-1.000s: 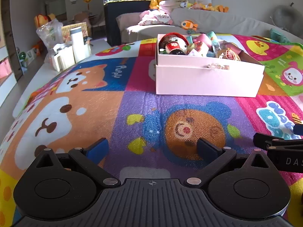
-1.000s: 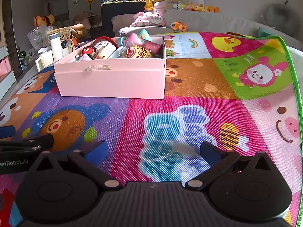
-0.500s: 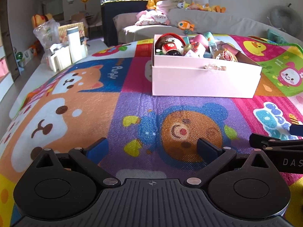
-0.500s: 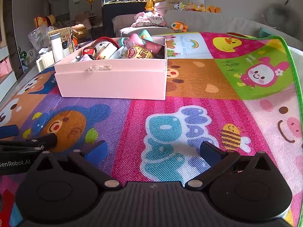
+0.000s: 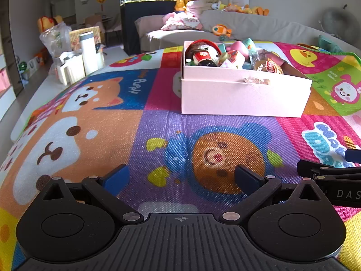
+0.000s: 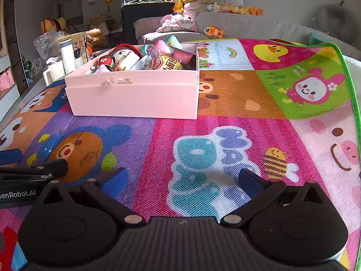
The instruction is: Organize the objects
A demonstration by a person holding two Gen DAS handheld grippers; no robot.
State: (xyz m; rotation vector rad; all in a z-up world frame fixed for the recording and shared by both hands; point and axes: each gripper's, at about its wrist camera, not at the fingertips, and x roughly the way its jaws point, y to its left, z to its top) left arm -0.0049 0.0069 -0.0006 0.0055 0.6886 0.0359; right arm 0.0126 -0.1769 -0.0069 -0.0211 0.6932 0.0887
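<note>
Sitting on the play mat (image 5: 140, 135), the pale pink box (image 5: 243, 97) brims with toys, both grippers empty, fingers apart.

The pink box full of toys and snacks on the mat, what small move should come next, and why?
Probably ease the right tongs forward toward the pink box. Both tongs are open and empty over the play mat, the left tongs too, and the box, with items piled past its rim, sits well ahead of them.
</note>
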